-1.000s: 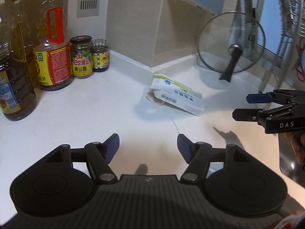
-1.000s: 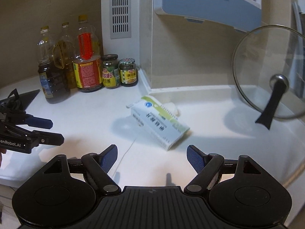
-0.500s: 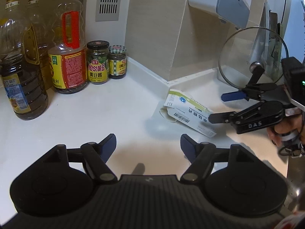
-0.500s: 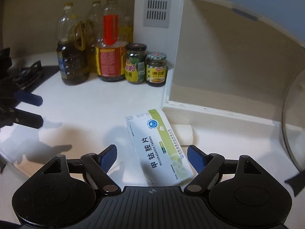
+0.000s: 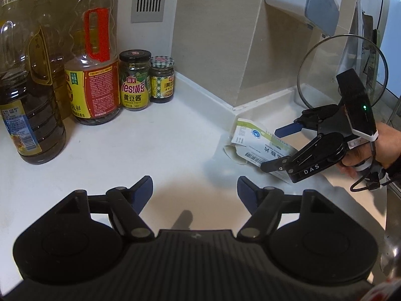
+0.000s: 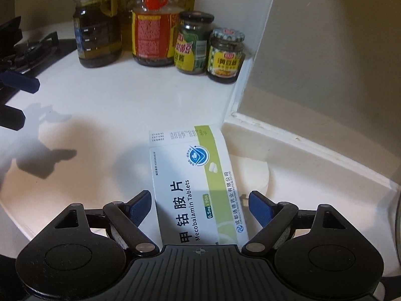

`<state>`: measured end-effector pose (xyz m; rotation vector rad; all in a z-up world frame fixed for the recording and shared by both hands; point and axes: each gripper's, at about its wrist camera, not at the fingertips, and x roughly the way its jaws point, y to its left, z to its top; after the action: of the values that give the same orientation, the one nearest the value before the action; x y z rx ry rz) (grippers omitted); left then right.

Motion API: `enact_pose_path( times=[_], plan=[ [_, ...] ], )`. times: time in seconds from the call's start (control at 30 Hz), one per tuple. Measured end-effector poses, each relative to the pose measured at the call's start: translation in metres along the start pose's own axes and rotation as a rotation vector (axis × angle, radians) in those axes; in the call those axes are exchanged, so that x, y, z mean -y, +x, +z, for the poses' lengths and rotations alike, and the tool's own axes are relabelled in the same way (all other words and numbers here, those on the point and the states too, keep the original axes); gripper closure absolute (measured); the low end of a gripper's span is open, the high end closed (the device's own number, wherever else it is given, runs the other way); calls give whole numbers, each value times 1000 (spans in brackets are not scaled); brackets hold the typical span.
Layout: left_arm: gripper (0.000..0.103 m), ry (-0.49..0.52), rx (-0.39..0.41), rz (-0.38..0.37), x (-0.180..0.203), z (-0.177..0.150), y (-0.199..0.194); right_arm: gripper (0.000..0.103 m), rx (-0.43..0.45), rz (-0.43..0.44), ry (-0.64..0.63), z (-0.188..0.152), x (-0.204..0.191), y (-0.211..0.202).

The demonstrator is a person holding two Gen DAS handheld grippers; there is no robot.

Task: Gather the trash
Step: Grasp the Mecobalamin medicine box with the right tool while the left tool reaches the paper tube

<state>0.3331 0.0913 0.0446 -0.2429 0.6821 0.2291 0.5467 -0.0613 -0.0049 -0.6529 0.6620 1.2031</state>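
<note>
On a white kitchen counter (image 6: 105, 115), we are at the reach-and-grasp step of collecting trash. Nearest us, our right gripper (image 6: 199, 207) straddles the near end of an empty tablet box (image 6: 193, 183), one blue pad at 9 o'clock of it and one at 3 o'clock. The jaws have just been opening and stand released, with a thin gap showing on each side, so the pads do not press it yet. The box lies flat, its long side running toward 12 o'clock, its far end near the raised ledge (image 6: 313, 148) of the corner. An open flap (image 6: 255, 173) sticks out at 3 o'clock. Our left gripper (image 5: 195, 189) hangs spread and empty above bare counter, with the box at 2 o'clock of it. Farther back, at 11 o'clock, stand two jars (image 6: 194, 42) and the oil bottles (image 6: 97, 20); a glass lid (image 5: 343, 72) leans by the wall. We judge the next move is to close squarely on the box's long sides, gently enough not to crush thin card, then lift.
</note>
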Motion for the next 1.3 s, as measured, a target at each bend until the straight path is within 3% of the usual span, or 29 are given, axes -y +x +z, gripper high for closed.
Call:
enact_pose_path(
  times=[0.27,0.33,0.5,0.67,1.0,1.17,1.3],
  plan=[
    [32,-6,-17,-10,-3,-2,9,19,-26,-4,-42,3,-7,8],
    [32,-6,-18,-10,-3,-1,11,28,-20,-21,-49,1,-9,8],
    [32,8,-35,-19,0,2,19,31,31,-37,-9,-5,-11,-3],
    [32,80,-37,-41,12,11,33,31,92,-85,133,-20,-9,-28],
    [32,316,-74,-117,61,32,97,31,183,-235,611,-69,9,-88],
    [35,404,-99,-163,79,46,138,31,214,-267,676,-77,4,-108],
    [43,425,-127,-185,86,54,164,31,207,-288,695,-82,1,-112]
  ],
)
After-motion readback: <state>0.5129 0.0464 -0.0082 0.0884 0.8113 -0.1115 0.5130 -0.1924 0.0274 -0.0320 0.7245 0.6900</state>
